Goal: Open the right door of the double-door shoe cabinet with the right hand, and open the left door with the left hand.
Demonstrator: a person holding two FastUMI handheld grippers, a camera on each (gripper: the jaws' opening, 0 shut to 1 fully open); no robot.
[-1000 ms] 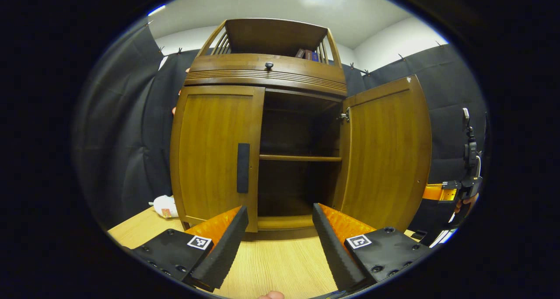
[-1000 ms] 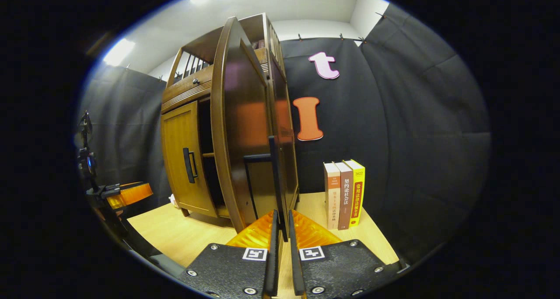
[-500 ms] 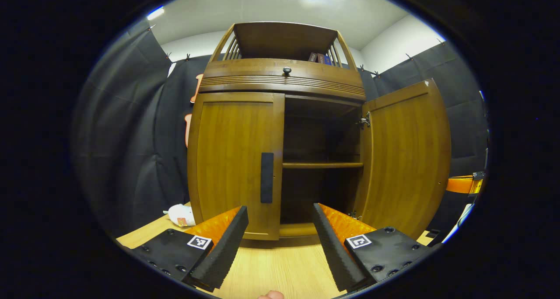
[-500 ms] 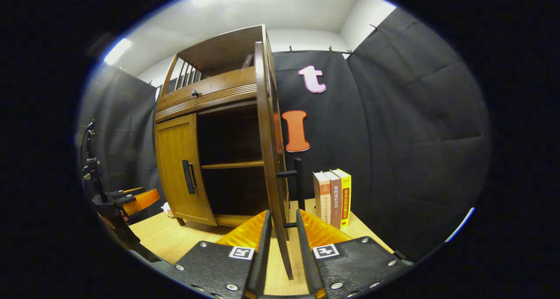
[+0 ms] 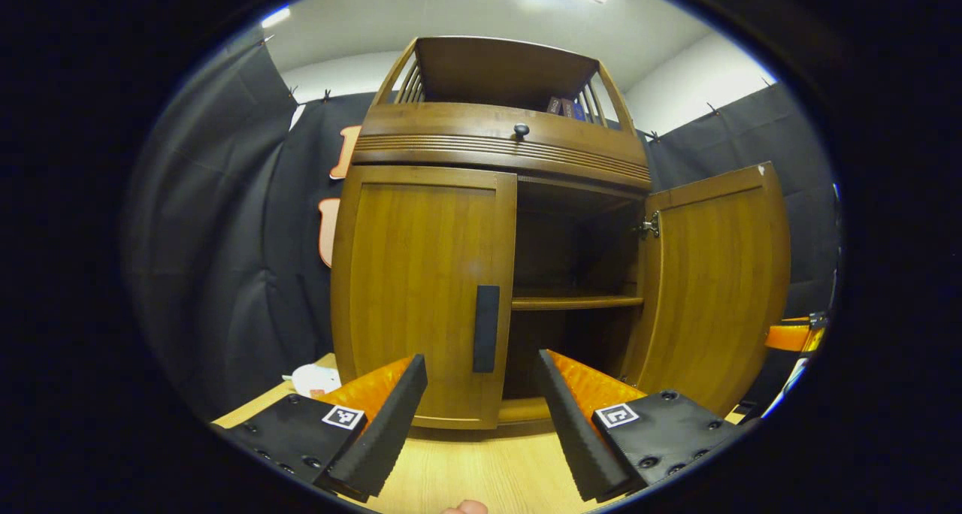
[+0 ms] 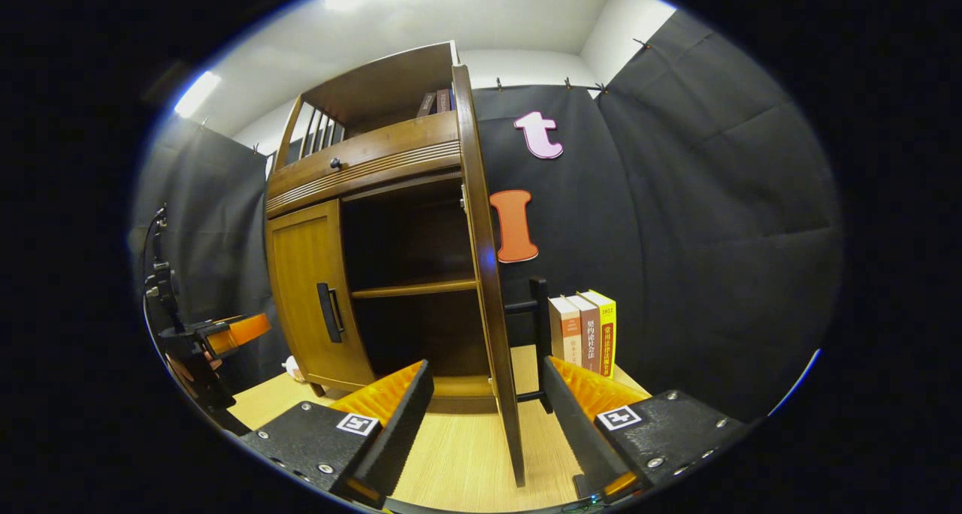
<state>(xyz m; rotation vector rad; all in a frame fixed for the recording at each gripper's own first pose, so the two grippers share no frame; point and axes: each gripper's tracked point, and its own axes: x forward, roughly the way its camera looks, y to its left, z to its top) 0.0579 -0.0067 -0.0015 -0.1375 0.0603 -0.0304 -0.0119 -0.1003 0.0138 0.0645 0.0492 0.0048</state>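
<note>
left gripper view | shoe cabinet: right door swung open, left door closed | both hand-held grippers spread, empty

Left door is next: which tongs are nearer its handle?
Left. The left tongs face the left door handle, open, just short of it. The right tongs straddle the open right door, farther off.

shoe cabinet: showing warm brown wood with vertical grain
left door: wearing the same grained brown, with a black handle
surface: showing pale wood grain
books: showing white-and-orange, brown and yellow spines
</note>
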